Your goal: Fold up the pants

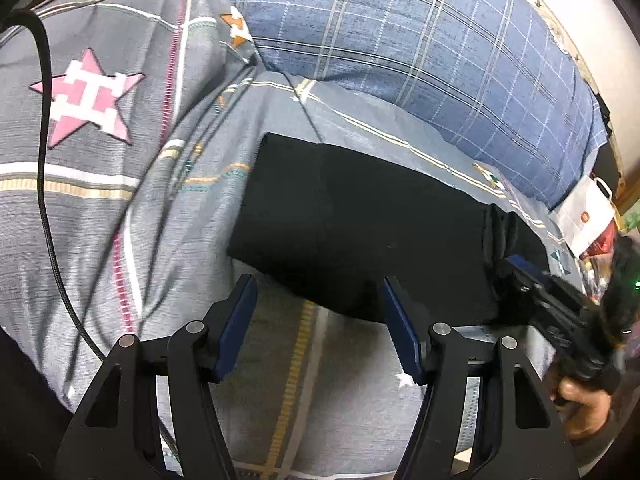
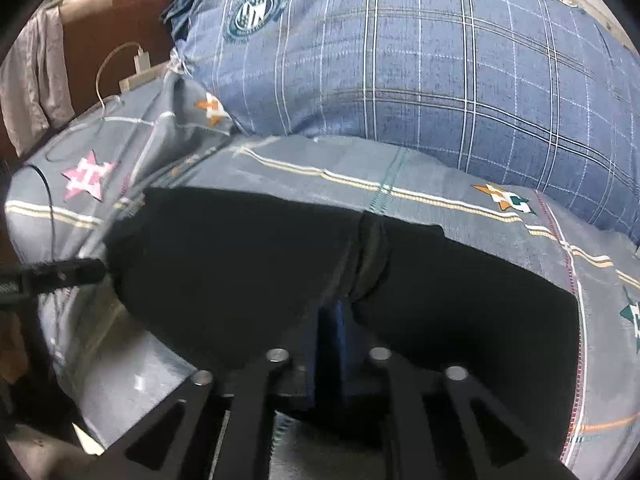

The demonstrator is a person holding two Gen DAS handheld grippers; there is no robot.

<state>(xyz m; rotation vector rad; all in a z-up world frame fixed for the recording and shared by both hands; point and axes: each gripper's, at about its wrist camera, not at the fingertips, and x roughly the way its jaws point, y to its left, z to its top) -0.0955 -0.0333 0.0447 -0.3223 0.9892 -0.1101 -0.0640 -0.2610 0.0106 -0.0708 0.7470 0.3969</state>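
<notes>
On bed (image 1: 168, 264), near its front edge: lying soft, limp, light pants (image 1: 340, 224); left gripper (image 1: 320, 320) hovering agape, empty; right gripper (image 2: 336, 320) pinching bunched middle fold, best hold.

black pants (image 1: 352, 232), folded flat on bed

Right gripper (image 2: 334, 320) pinches black pants (image 2: 240, 264) (bunched) on bedsheet (image 2: 460, 216).
</notes>
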